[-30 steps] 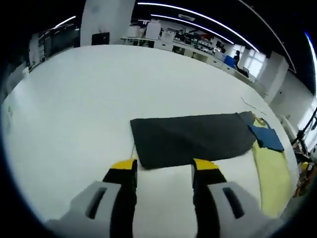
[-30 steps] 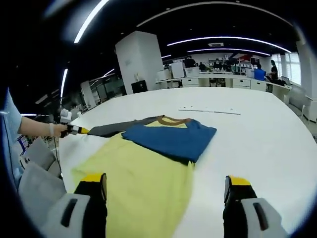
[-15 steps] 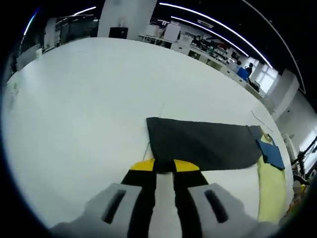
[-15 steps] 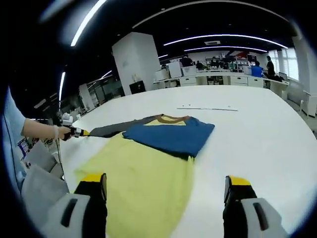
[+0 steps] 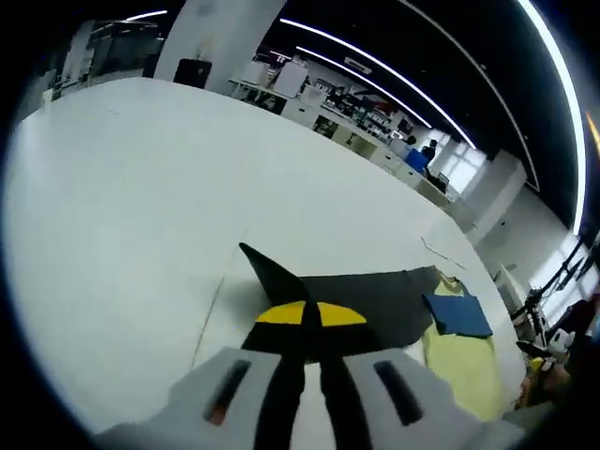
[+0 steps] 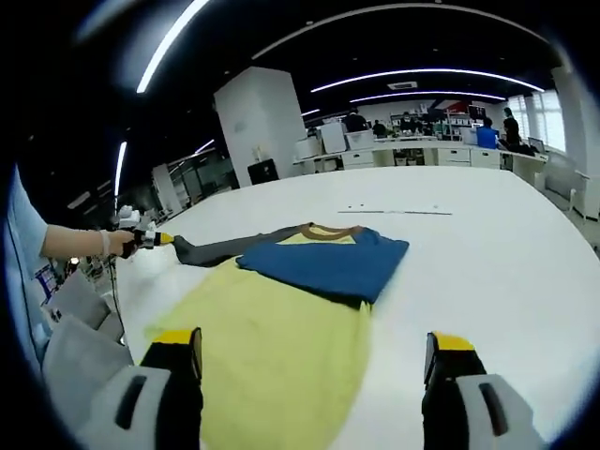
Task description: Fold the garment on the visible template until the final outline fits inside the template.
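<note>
Left gripper view: the jaws of the left gripper (image 5: 310,317) are seen pressed together on the end of the dark grey sleeve (image 5: 375,300), which is raised slightly off the white bench (image 5: 122,187). Beyond the sleeve, the yellow body (image 5: 459,361) of the garment and its folded blue sleeve (image 5: 457,314) are laid flat.

In the right gripper view, the jaws of the right gripper (image 6: 314,349) are held wide apart and nothing is gripped; they hover above the yellow garment (image 6: 272,347), which is spread in the middle of the bench. The blue sleeve (image 6: 328,264) is folded across the chest. The grey sleeve (image 6: 225,249) is drawn out sideways toward the left gripper (image 6: 150,238), held in a hand (image 6: 120,244).

The step in hand is judged to be folding the grey sleeve inward. It is best carried low and taut over the chest and laid flat, so no wrinkles are trapped. No template outline can be made out.
</note>
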`<control>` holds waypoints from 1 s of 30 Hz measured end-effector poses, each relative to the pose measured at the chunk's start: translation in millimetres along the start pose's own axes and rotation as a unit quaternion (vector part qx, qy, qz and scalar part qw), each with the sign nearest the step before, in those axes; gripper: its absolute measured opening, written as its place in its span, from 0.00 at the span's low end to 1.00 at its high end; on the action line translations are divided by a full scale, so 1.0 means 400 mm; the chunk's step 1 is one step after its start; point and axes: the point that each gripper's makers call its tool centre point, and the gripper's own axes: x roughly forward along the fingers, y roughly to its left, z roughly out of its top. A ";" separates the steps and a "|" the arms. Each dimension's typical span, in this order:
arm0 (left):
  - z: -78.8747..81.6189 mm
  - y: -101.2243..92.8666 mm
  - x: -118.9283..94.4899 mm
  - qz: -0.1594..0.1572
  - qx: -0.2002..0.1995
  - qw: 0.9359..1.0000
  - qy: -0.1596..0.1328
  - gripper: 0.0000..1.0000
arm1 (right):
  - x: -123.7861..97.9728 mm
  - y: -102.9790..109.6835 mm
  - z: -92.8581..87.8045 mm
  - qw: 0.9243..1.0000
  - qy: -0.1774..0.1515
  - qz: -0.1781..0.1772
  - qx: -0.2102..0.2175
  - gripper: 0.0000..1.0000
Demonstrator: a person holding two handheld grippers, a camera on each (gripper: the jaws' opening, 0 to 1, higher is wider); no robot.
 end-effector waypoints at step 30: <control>-0.066 -0.701 0.262 -0.226 0.061 0.971 0.047 0.00 | -0.021 0.011 -0.013 0.999 -0.033 0.003 0.040 0.98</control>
